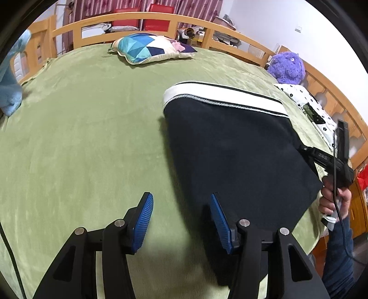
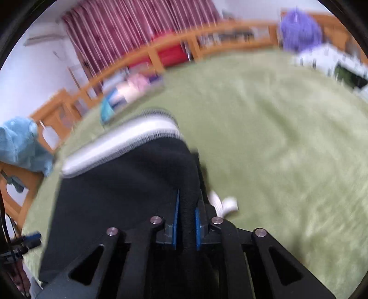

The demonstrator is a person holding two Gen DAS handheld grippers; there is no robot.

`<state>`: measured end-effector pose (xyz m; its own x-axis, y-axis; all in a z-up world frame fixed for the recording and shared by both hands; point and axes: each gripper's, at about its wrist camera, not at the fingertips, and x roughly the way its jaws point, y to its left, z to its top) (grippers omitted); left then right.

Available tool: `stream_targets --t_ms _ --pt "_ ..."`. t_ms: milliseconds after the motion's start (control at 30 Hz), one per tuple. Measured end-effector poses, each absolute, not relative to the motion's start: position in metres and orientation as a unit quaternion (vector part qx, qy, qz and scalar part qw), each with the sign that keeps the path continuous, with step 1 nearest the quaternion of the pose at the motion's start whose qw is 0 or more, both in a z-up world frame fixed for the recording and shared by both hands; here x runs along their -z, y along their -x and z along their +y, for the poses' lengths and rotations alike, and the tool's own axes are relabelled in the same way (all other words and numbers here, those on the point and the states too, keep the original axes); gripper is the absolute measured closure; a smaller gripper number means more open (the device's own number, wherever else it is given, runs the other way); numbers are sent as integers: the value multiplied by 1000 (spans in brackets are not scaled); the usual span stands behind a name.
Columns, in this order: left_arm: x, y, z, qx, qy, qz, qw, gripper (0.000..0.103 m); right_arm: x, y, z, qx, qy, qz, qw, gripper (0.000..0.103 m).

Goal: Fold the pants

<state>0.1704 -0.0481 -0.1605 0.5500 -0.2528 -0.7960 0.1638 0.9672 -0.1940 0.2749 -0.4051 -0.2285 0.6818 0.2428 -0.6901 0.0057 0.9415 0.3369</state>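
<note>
While the pants lie on the bed: the right gripper pinches them and the left one hangs free.
Pants (image 1: 234,156): dark, matte, fleece-like cloth lying as a broad flat slab on the right half of the bed, its far edge a white ribbed waistband (image 1: 220,96) with a thin dark stripe and grey stitched trim.
Blanket (image 1: 92,128): green, short-pile plush, spread smoothly over the mattress under the pants.
Left gripper (image 1: 181,218): black linkage arms with round metal pins; blue ridged pads (image 1: 143,220) spread wide with nothing between them, hovering over the blanket just beside the near left edge of the pants.
Right gripper (image 2: 186,220): jaws clenched on a bunched fold at the pants' right edge, the dark cloth squeezed into a thick roll between the blue pads; this view is motion-blurred.
Pillow (image 1: 151,48): soft, with a geometric patchwork of blue, teal, cream and pink, near the wooden rail (image 1: 128,18).
Plush toy (image 1: 287,66): purple, shaggy, rounded, at the bed's right side.
</note>
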Motion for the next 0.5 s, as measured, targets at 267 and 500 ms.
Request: stream_targets --t_ms 267,500 --pt "174 -199 -64 142 65 467 870 45 226 -268 -412 -122 -157 437 877 46" --pt "204 -227 -70 155 99 488 853 38 243 -292 -409 -157 -195 447 859 36"
